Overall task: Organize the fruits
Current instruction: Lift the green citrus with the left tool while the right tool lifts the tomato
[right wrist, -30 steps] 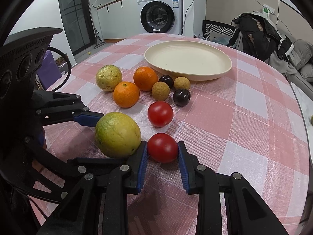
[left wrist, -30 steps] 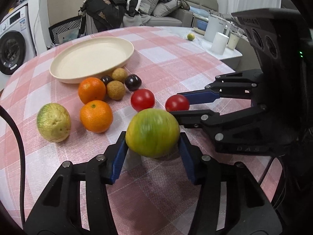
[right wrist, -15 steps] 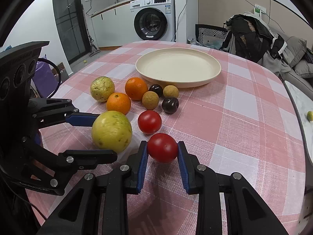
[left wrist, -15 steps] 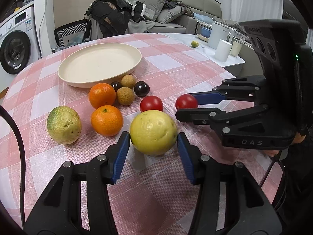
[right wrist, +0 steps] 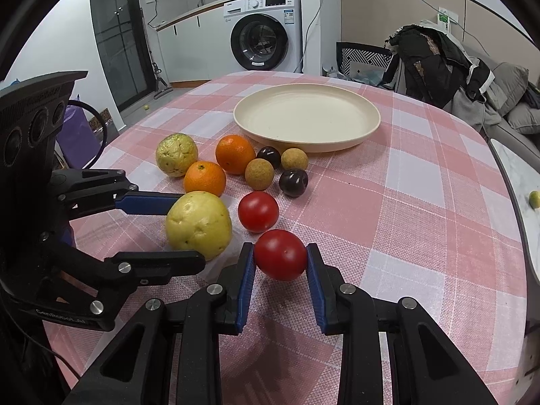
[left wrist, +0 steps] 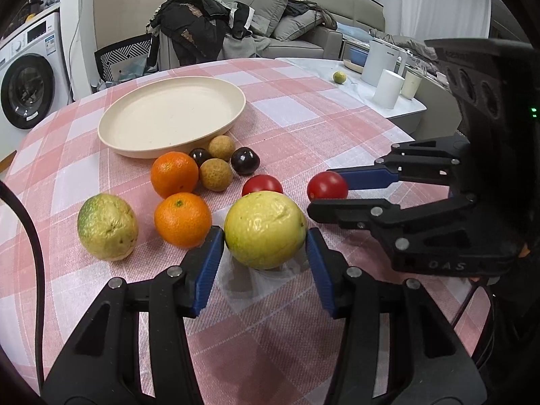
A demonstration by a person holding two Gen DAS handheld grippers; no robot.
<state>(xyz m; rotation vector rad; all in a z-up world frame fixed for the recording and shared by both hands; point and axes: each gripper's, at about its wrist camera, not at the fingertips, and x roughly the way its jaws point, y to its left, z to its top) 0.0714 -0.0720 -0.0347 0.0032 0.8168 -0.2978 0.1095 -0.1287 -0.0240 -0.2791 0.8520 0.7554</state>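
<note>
— Start with the hands. What have they got?

— The left gripper [left wrist: 265, 236] is closed partway around a big yellow-green fruit [left wrist: 265, 229], a blue pad pressed against each side. The right gripper [right wrist: 280, 263] is clamped much narrower on a red tomato [right wrist: 280, 254]. Both fruits look lifted just off the checked tablecloth [right wrist: 422, 202], though I can't be sure of the gap.

— So which step is this?

— Both pickups look done, I'd say; it's the carry that's in hand. The cream plate [right wrist: 307, 145] has nothing on it.

— Where's the plate from the tomato?

— In the right camera, up at about twelve o'clock, well apart. Between them sit the loose fruits: a second tomato [right wrist: 258, 211] just at eleven, then a dark plum [right wrist: 293, 182], two small brown round fruits, two oranges and a second yellow-green fruit [right wrist: 176, 154] out at ten.

— And the next move?

— Probably lifting higher to clear that cluster, reaching over to the plate and setting each fruit down gently. The two grippers are near each other, so they'll want to keep from bumping.
</note>
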